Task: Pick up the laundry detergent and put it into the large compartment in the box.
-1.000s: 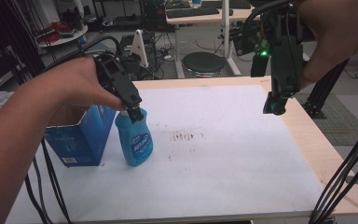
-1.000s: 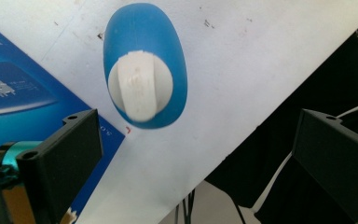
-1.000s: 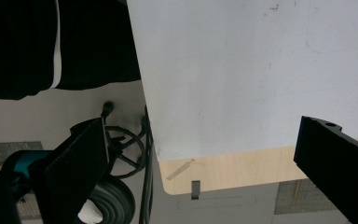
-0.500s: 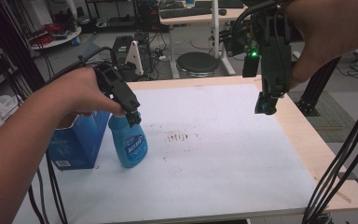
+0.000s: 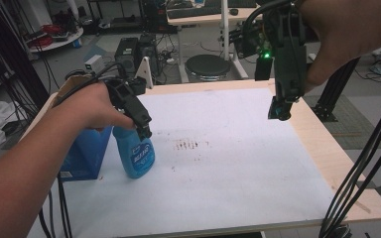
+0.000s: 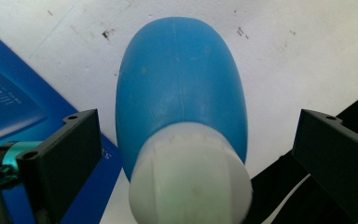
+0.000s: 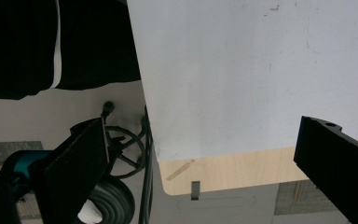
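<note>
Since a second ago, the left gripper (image 5: 144, 130) and blue bottle (image 5: 135, 154) have hardly shifted, while the right gripper (image 5: 279, 113) hangs a little lower over the table's far right.

One bottle stands upright beside one blue box (image 5: 82, 156) near the table's (image 5: 258, 198) left edge, with the white sheet open toward the right. From the left gripper view, wide jaws flank the bottle's white cap (image 6: 189, 183) without touching. From the right gripper view, wide jaws hold nothing above a table corner (image 7: 177, 179).
</note>
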A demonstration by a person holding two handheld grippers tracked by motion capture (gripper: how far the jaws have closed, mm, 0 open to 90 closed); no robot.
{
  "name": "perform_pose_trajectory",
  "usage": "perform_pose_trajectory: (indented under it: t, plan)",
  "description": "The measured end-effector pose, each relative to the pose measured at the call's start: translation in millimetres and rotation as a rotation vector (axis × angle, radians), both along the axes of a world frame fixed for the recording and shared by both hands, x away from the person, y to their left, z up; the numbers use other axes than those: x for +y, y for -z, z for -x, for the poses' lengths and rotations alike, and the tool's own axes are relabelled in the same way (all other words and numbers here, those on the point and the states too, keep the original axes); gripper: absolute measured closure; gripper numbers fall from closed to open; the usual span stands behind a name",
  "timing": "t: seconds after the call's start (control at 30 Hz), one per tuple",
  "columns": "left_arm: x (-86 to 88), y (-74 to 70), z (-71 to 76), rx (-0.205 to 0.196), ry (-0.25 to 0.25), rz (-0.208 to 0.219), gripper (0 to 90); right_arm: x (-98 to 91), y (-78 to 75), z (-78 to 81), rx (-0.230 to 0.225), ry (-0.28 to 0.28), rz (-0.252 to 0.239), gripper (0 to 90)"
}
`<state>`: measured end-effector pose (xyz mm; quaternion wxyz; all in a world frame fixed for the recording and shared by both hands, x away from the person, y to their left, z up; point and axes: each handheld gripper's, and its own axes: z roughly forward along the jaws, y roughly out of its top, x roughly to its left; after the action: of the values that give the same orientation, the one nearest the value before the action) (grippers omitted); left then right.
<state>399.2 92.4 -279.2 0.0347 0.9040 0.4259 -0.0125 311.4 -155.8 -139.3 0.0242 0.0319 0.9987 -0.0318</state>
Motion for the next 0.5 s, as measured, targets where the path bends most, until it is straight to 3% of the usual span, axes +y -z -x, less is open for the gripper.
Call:
perform_pose_trajectory:
  t: [0.1, 0.5]
  plan:
    - [0.5, 5.5, -2.3, 0.015, -0.009, 0.014, 1.7, 1.1, 0.4, -0.9, 0.001, 0.001, 0.003, 2.0]
    - [-3.3, 15.6, -5.7, 0.027, -0.002, -0.012, 1.7, 4.5, -0.1, 1.1, -0.003, -0.001, 0.011, 2.0]
